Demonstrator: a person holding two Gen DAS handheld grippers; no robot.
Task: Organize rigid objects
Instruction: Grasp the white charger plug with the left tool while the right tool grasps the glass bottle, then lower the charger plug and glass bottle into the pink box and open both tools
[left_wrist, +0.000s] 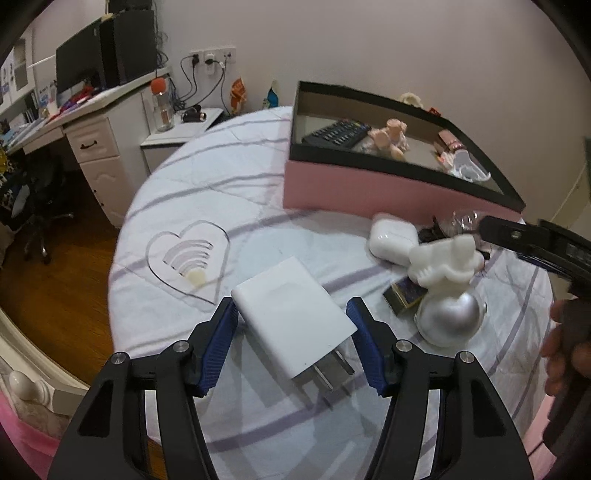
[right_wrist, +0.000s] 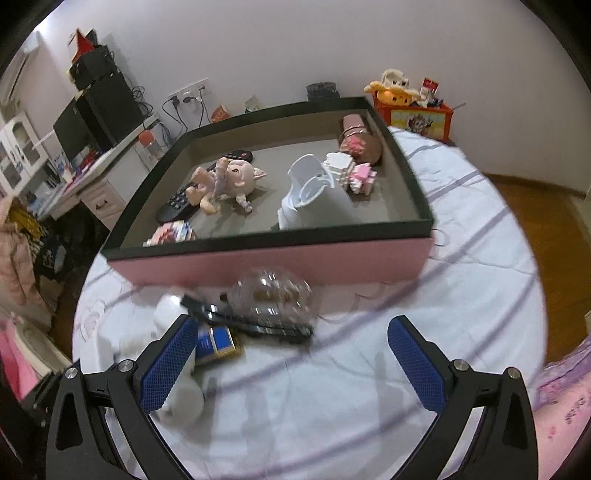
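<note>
A: White charger (left_wrist: 295, 314) pinched in the left gripper (left_wrist: 293, 314) jaws above the bed (left_wrist: 236, 192). Box (left_wrist: 384, 199) next?

B: Yes, lift over its rim. Right gripper (right_wrist: 291, 354) jaws are spread, empty.

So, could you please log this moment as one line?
left gripper: shut on white charger | right gripper: open, empty | pink box: partly filled
</note>
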